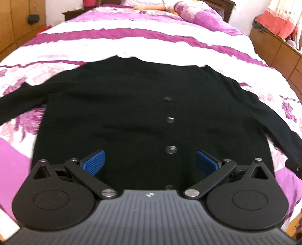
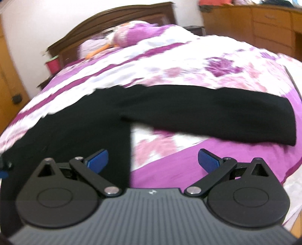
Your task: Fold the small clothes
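A small black buttoned cardigan (image 1: pixel 117 113) lies flat on the bed, front up, with both sleeves spread out to the sides. My left gripper (image 1: pixel 150 160) is open and empty above the cardigan's lower hem, near its row of buttons (image 1: pixel 170 149). In the right wrist view the cardigan's body (image 2: pixel 75 132) lies at the left and its right sleeve (image 2: pixel 217 116) stretches across to the right. My right gripper (image 2: pixel 152 160) is open and empty, over the cardigan's side edge and the bedspread below the sleeve.
The bed has a purple and white floral bedspread (image 1: pixel 151 35) with pillows (image 1: pixel 198 13) at the headboard (image 2: pixel 113 17). Wooden cabinets (image 2: pixel 264 24) stand to the right of the bed and a wooden wardrobe (image 1: pixel 18 28) to the left.
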Tool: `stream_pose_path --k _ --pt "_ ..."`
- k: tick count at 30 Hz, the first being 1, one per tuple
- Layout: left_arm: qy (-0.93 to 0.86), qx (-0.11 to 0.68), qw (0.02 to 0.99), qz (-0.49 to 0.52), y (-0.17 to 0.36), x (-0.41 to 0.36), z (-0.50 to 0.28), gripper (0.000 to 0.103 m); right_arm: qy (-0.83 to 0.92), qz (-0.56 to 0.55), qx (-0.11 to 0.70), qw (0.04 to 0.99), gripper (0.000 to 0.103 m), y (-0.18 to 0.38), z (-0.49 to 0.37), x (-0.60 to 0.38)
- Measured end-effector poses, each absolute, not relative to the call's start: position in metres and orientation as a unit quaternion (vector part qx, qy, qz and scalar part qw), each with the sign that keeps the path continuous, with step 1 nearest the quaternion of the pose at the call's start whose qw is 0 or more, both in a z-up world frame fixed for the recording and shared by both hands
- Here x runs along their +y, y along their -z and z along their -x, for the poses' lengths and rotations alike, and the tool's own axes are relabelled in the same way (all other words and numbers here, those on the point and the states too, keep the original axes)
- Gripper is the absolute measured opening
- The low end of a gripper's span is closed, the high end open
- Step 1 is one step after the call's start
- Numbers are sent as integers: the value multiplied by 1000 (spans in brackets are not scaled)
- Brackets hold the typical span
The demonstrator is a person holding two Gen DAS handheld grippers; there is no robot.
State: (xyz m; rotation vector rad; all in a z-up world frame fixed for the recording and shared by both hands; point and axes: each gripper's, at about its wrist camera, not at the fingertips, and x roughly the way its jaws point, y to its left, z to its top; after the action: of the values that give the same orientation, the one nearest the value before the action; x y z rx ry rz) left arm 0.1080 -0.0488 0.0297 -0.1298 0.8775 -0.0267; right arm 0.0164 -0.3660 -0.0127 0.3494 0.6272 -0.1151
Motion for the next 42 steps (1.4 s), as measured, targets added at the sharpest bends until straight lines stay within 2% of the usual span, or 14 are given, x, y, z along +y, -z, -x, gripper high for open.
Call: stream_pose_path --k 12,32,39,41,42 --pt "34 485 872 54 6 -107 -151 103 122 -249 298 913 103 36 -46 -454" --pt "25 493 869 22 20 -116 -159 103 93 -328 274 899 103 48 -25 -450" --pt "45 483 874 35 15 -106 -152 103 111 -341 227 906 103 54 -43 -468" --pt "46 479 876 40 11 -97 -148 103 118 -329 226 909 97 52 -49 -467" --pt "44 478 876 42 9 -93 -147 103 125 -315 229 913 85 51 -50 -465"
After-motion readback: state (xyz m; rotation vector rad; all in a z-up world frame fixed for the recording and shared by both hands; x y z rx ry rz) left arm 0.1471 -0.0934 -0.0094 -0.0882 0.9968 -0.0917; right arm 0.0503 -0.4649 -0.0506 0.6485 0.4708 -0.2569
